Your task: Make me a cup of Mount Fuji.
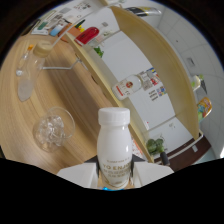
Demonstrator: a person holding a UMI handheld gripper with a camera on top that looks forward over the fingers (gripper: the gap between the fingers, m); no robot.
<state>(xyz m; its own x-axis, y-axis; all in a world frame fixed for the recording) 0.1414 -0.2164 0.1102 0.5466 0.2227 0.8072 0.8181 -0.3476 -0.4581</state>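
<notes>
There is only one camera. It sits on the gripper (pixel 114 176) and looks forward along the two fingers, which show low down in the view. It is very close to the white bottle (pixel 114 148), which fills the middle near the fingers. The view is wide and round, so things bend at the sides. The camera is tipped, so the wooden table (pixel 75 95) looks slanted. Beyond the bottle it sees a glass of ice (pixel 53 128) to the left and the white wall (pixel 145 75) farther off.
</notes>
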